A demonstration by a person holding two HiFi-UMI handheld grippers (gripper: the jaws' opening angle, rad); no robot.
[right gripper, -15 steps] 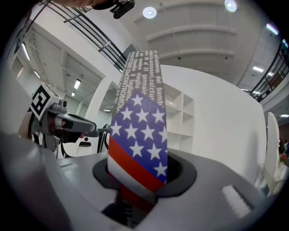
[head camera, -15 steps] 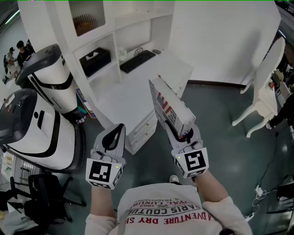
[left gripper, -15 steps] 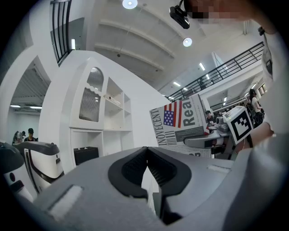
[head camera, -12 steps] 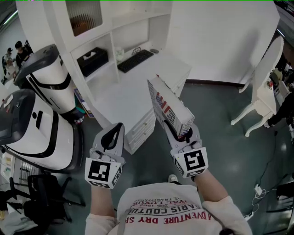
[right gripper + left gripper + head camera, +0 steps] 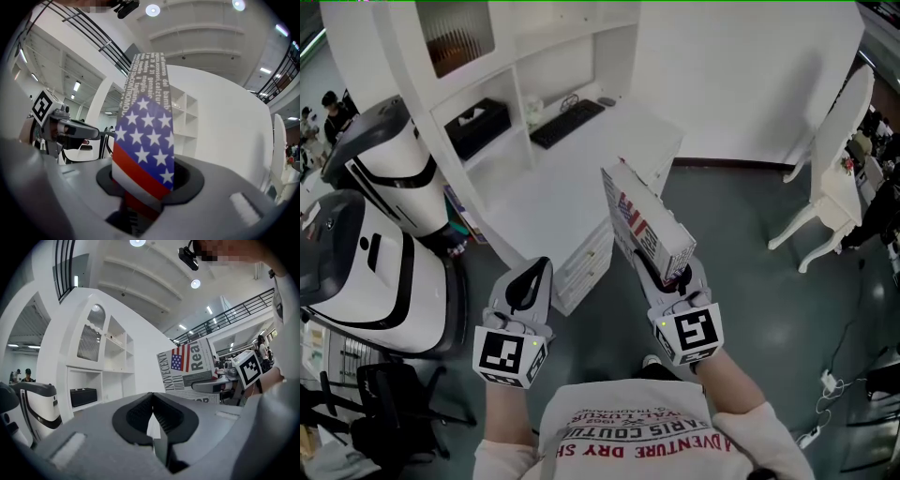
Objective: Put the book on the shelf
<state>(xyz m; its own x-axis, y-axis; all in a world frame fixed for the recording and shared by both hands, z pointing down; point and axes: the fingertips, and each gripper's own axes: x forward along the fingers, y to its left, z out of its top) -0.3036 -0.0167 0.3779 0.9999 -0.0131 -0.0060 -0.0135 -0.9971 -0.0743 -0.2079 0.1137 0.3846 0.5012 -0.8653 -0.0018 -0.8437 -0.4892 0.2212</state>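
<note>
White shelf unit [image 5: 511, 67] fills upper left of head view. Book [image 5: 649, 223] at frame centre, in the air, well apart from it, not yet shelved. Right gripper [image 5: 673, 274] clamps the book's lower end. Left gripper [image 5: 532, 277] at lower left. Shirt print at bottom edge: "ADVENTURE".

Left gripper view: jaws pressed together, nothing between. Book cover centre-right reads "NOVECENT", "Rea", w/ flag.

Right gripper view: pads bite the stars-and-stripes edge. Small print above reads "accessori calzatur".

Risk (judgement): held at one end only and book is tall + tilted, so it may pivot or slip. Top corner could clip a shelf edge on approach.
</note>
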